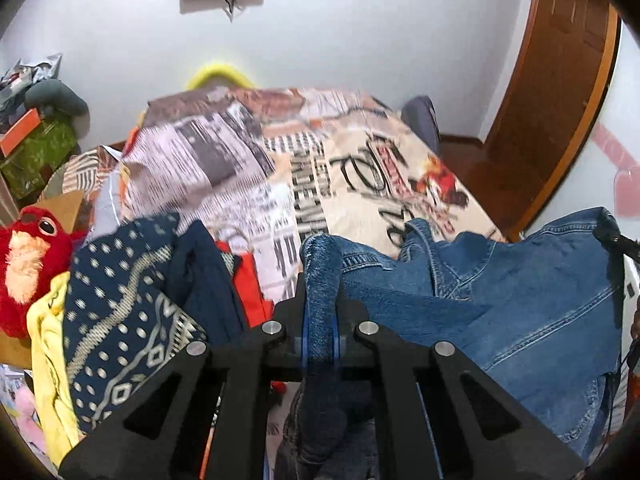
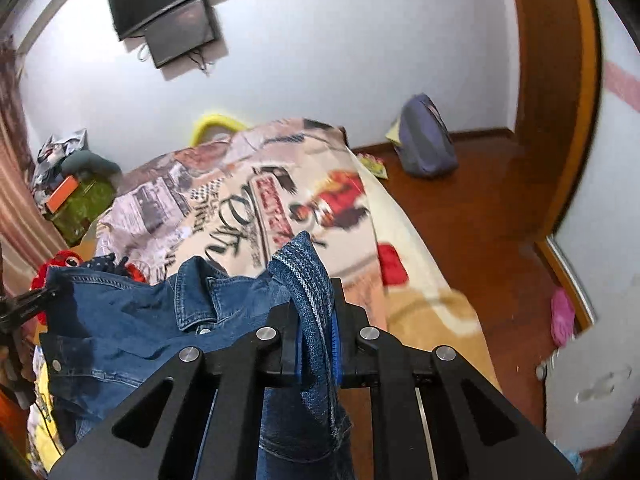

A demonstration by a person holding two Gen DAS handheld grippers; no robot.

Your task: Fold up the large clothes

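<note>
We are holding the denim jacket spread above the bed, both fingers pinching its edges; next, we judge, laying it flat.

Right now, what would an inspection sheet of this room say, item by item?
Surface: bed under a newspaper-print cover.
Job's things: denim jacket, held up between both grippers.
Clutter: patterned navy garment, red plush toy, yellow cloth, purple bag on the floor.
Grippers: left gripper shut on a jacket edge; right gripper shut on another.
Cables: cords dangle below the wall screen.
Surroundings: white wall, wooden door, wooden floor.
</note>
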